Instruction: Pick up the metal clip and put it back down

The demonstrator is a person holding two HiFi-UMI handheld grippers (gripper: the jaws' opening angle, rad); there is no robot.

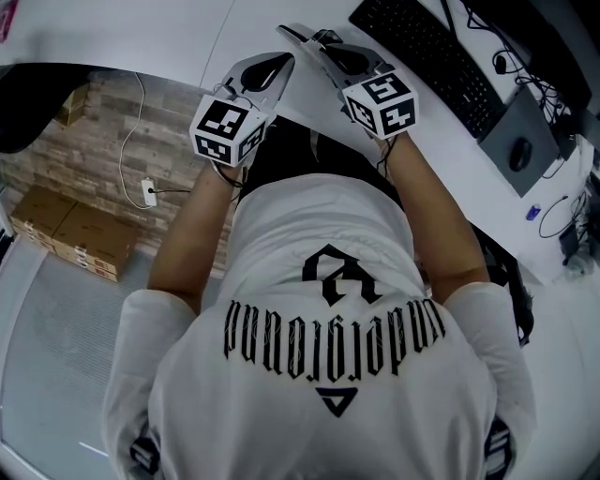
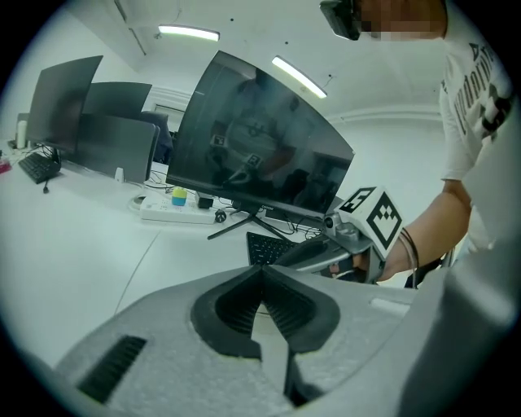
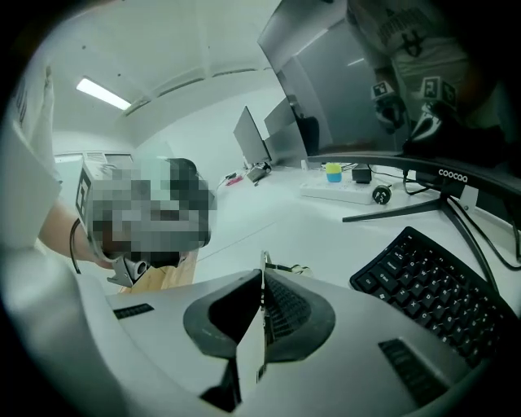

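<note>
Shoulders and a white T-shirt (image 1: 319, 309) fill the bottom of the head view, with both bare forearms reaching forward to the edge of the white desk (image 1: 141, 28). Cardboard boxes (image 1: 80, 234) lie on the floor below that edge, far left of the keyboard (image 1: 431, 61).

Both grippers are side by side to the left of the keyboard, close to each other but apart. The left gripper (image 2: 262, 270) sits farther from the keyboard. Its jaws are pressed together at the tips, and its own view shows nothing between them.

The right gripper (image 3: 262, 277), nearer the keyboard, has its jaws closed on the metal clip (image 3: 264, 261). A thin sliver of the clip stands up at the tips, and a bit of wire sticks out just past them. Whether the clip is clear of the desk I cannot tell.

A dark mouse (image 1: 520, 155) rests on a grey pad (image 1: 511, 141) on the near right of the keyboard. Behind the keyboard a large black monitor (image 2: 260, 147) stands on a thin-legged foot. A white power strip (image 2: 175, 210) lies beyond the keyboard's far end, beside the monitor's foot.
</note>
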